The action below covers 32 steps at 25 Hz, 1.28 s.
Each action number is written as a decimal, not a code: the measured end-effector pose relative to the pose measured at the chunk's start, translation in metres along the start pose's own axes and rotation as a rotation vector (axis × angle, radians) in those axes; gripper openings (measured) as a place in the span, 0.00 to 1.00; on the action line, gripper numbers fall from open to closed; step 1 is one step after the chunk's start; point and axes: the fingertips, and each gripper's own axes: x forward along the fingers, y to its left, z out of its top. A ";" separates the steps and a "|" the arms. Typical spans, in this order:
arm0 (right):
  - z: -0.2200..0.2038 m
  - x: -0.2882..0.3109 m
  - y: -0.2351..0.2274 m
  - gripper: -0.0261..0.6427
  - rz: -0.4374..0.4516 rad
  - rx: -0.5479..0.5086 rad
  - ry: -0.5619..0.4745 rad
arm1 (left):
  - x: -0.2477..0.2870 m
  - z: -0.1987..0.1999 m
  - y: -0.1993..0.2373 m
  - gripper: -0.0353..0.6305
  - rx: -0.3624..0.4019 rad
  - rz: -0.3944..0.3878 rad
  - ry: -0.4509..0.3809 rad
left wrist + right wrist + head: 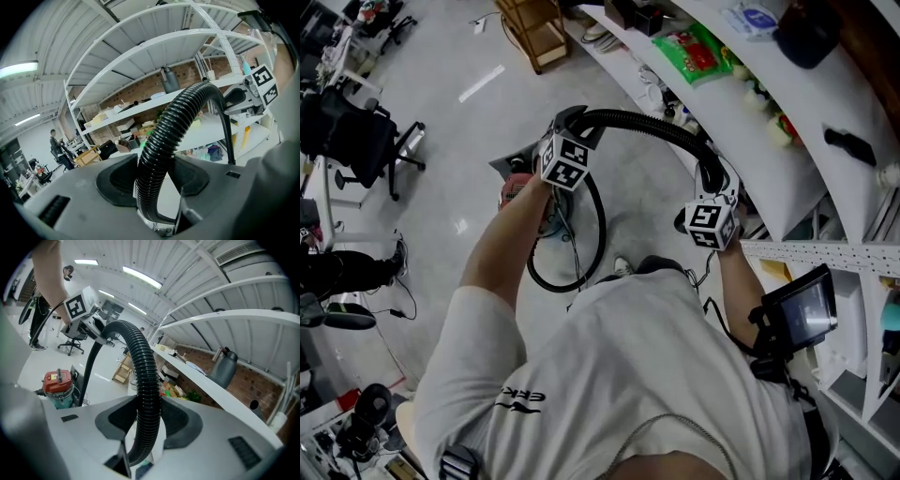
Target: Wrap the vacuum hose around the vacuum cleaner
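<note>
1. The hose was held up in an arch above the floor, with one gripper at each end of the arch.
2. The left gripper was closed on the hose. In the left gripper view the ribbed black tube was seen pinched between the two dark pads, from where it rose and bent over to the right.
3. The right gripper was likewise clamped on the hose. Its jaws stood only as far apart as the tube is thick, and the pads were pressed on either side of it.
4. In the right gripper view the hose was seen to climb from the jaws and curve left to the left gripper, whose marker cube faced the camera.
5. The vacuum, red on top and teal below, stood on the floor below the left gripper. In the head view it was mostly hidden by the left forearm.
6. The hose was not wrapped round the vacuum; the arched part was held well clear of it.
7. A black loop hung from near the left gripper down to the floor beside the vacuum. Whether it was hose or cable could not be told.
8. White shelves loaded with goods ran along the right side, close to the right gripper.
9. An office chair stood well apart at the left.
</note>
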 end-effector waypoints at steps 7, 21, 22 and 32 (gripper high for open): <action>0.038 0.050 0.007 0.28 0.020 0.000 -0.030 | 0.020 -0.003 0.060 0.35 -0.003 0.027 0.010; 0.107 0.208 0.017 0.27 0.099 -0.010 -0.043 | 0.117 -0.039 0.196 0.34 -0.079 0.044 0.075; 0.112 0.220 0.018 0.27 0.105 -0.011 -0.044 | 0.125 -0.041 0.206 0.35 -0.082 0.045 0.079; 0.145 0.316 0.050 0.27 0.183 -0.021 -0.051 | 0.178 -0.081 0.290 0.34 -0.104 0.067 0.127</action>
